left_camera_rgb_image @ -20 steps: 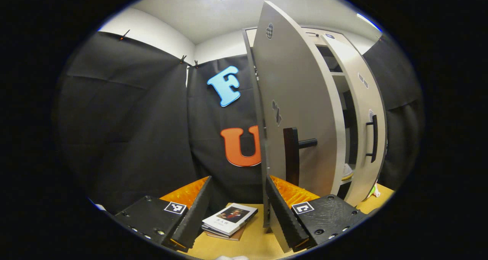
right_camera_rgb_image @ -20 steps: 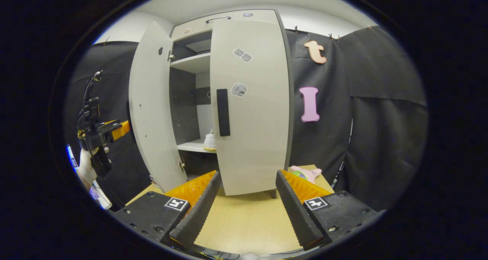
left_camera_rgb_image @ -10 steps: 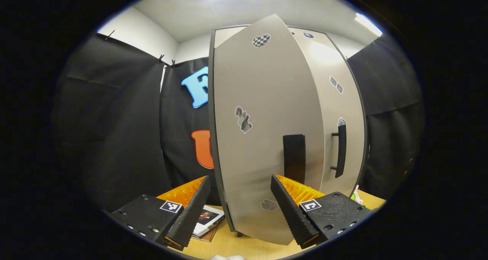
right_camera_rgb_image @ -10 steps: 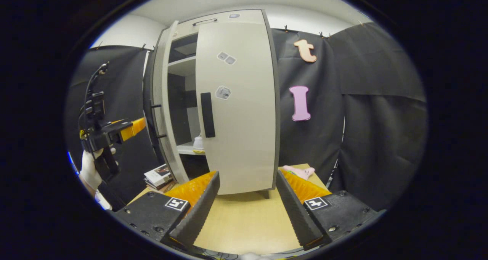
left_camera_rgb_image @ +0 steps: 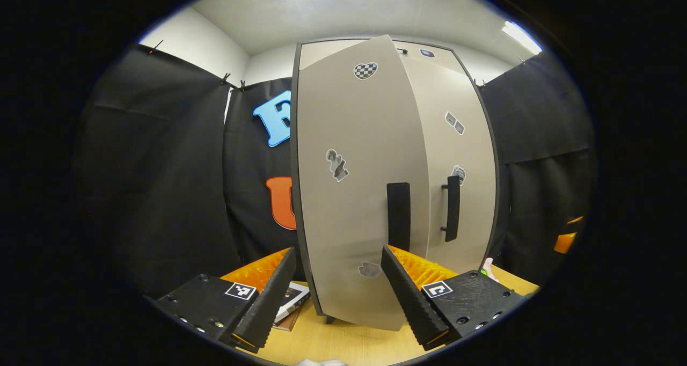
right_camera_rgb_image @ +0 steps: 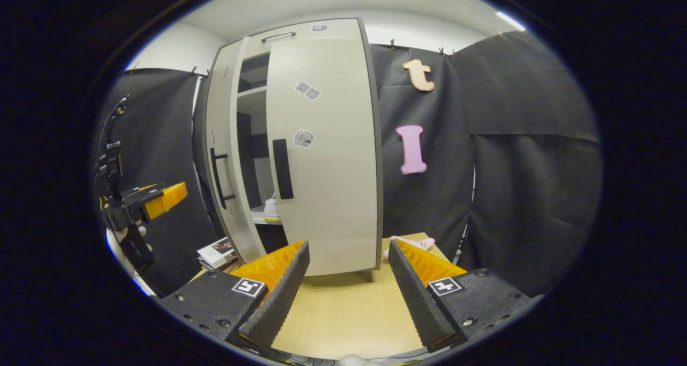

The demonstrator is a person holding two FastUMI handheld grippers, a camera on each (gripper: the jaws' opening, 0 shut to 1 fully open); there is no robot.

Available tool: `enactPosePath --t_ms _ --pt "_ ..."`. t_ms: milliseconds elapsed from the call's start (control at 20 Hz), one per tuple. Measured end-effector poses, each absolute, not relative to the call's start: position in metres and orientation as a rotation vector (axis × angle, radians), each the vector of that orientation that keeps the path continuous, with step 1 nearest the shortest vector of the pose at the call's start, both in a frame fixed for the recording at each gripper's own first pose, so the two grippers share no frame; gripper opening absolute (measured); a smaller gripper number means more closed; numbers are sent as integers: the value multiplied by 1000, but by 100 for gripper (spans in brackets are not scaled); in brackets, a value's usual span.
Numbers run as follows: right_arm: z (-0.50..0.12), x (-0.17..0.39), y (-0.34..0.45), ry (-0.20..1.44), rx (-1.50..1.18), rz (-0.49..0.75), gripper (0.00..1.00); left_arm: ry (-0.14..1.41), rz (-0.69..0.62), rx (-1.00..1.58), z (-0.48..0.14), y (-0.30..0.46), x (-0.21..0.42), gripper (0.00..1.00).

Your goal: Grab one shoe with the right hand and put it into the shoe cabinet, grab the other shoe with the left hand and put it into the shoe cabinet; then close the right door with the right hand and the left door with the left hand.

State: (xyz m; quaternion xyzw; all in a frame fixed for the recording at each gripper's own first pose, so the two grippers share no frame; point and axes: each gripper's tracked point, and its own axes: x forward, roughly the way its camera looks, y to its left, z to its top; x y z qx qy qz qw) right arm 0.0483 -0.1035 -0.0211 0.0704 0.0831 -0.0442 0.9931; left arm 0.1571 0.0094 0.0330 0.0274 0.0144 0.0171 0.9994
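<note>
The tall pale shoe cabinet [right_camera_rgb_image: 300,30] stands on the wooden table. Its right door [right_camera_rgb_image: 327,156] is nearly shut. Its left door [left_camera_rgb_image: 354,194] hangs slightly ajar, its edge standing out in front of the right door [left_camera_rgb_image: 461,156]. Through the narrow gap a white shoe [right_camera_rgb_image: 271,210] sits on a shelf. My left gripper [left_camera_rgb_image: 338,249] is open, close to the left door's lower face below the black handle [left_camera_rgb_image: 398,216]. A hand holds that left gripper [right_camera_rgb_image: 161,198] in the right gripper view. My right gripper [right_camera_rgb_image: 349,243] is open and holds nothing, back from the right door.
A stack of books [right_camera_rgb_image: 217,250] lies on the wooden table [right_camera_rgb_image: 343,312] left of the cabinet's foot. A pink soft item [right_camera_rgb_image: 413,242] lies at the cabinet's right. Black cloth walls close in on both sides. An orange part of the right gripper [left_camera_rgb_image: 566,241] shows far right.
The left door has swung from wide open to nearly shut. The gap between the doors has narrowed. The left gripper has followed the door round.
</note>
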Motion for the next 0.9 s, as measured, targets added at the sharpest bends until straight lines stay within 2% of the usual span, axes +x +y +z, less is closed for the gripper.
enactPosePath --t_ms 150,200,250,350,600,650,700,750,800,900 --pt "-20 41 -97 161 124 -91 96 59 35 55 20 11 136 96" --pt "-18 38 -95 155 116 -94 93 69 31 53 16 10 128 96" --pt "-16 33 -93 143 102 -99 96 70 35 48 13 11 120 96" --pt "-11 24 -89 119 77 -117 96 93 27 36 3 12 104 96" --pt "-7 -3 -68 83 71 -125 94 128 11 14 -11 16 62 96" --pt "-7 -7 -63 79 74 -123 93 133 10 18 -11 18 55 100" --pt "-7 -12 -60 79 70 -126 96 132 8 18 -12 22 49 96" --pt "-7 -16 -56 74 61 -124 94 129 6 18 -11 23 43 100" --pt "-6 -20 -53 68 53 -125 96 125 9 23 -11 26 37 100" --pt "-7 -24 -48 67 49 -119 94 134 21 28 -13 32 30 96"
